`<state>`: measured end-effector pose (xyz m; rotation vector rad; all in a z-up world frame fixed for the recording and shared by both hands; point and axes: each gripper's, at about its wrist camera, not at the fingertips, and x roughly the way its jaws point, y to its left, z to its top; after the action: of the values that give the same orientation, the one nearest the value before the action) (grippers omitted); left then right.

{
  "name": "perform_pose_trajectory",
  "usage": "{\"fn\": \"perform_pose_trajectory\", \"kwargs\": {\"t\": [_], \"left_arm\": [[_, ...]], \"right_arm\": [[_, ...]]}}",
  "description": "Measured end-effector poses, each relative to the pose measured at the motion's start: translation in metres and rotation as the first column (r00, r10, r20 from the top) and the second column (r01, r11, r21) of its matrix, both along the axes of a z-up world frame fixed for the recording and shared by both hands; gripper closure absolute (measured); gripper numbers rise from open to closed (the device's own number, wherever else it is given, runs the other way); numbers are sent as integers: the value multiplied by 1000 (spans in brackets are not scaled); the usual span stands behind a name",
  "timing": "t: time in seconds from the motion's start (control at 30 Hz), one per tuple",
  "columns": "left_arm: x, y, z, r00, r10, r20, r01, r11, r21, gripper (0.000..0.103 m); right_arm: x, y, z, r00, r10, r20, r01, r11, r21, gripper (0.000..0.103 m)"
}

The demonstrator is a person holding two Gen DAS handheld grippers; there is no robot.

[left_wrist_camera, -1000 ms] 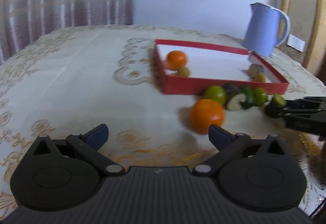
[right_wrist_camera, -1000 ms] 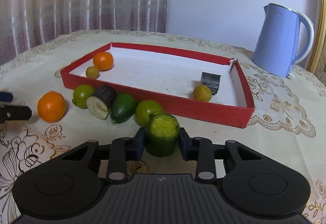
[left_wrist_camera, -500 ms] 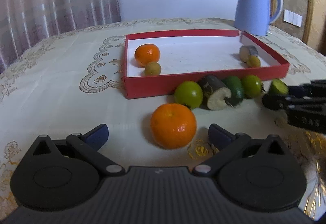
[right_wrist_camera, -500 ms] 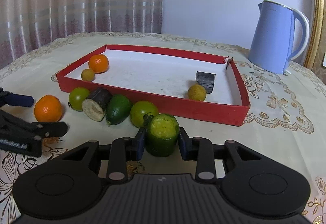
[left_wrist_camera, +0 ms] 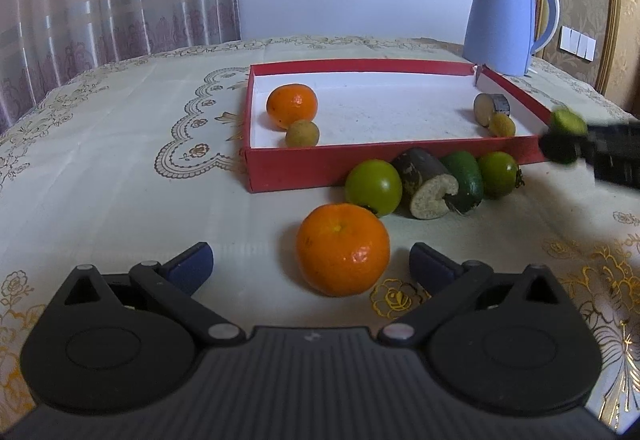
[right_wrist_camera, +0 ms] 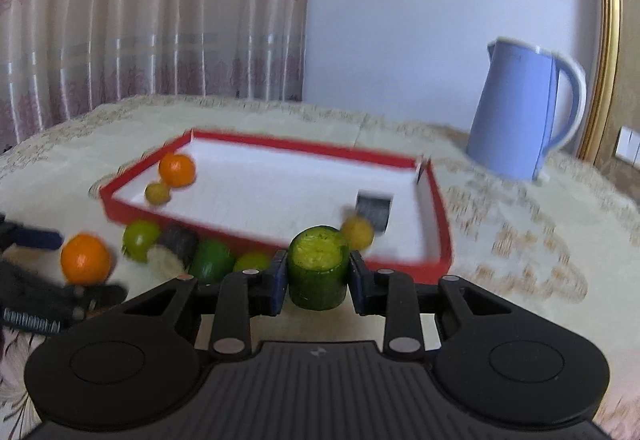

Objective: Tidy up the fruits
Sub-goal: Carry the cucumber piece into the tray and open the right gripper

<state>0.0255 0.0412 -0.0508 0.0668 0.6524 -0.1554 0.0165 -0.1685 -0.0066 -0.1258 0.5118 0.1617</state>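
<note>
Pink curtains and a pale wall back a counter [left_wrist_camera: 120,167] under an embroidered cloth, with a blue kettle [left_wrist_camera: 508,19] at upper right.

Change noted: the right gripper [right_wrist_camera: 318,276], clamped on a cut green piece [right_wrist_camera: 318,268], has lifted it off the cloth; a second ago it sat low beside the row of fruit. In the left view the piece now shows at the right edge, level with the red tray [left_wrist_camera: 320,163] rim. Judgement: carry to the tray has begun.

The left gripper [left_wrist_camera: 310,264] has closed in on the loose orange [left_wrist_camera: 342,248], which lies between its wide-spread jaws, untouched. Judgement: next pick is lined up.

Four pieces remain in a row against the tray's near wall; four lie inside.
</note>
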Motion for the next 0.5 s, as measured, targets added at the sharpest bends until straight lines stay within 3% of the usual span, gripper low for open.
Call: {"fn": "perform_pose_trajectory", "kwargs": {"t": [0.23, 0.5], "left_arm": [[0, 0, 0, 1000, 0, 0, 0, 1000, -2, 0], [0, 0, 0, 1000, 0, 0, 0, 1000, -2, 0]], "right_arm": [[56, 21, 14, 999, 23, 30, -21, 998, -56, 73], [125, 38, -8, 997, -8, -80, 3, 998, -68, 73]]}}
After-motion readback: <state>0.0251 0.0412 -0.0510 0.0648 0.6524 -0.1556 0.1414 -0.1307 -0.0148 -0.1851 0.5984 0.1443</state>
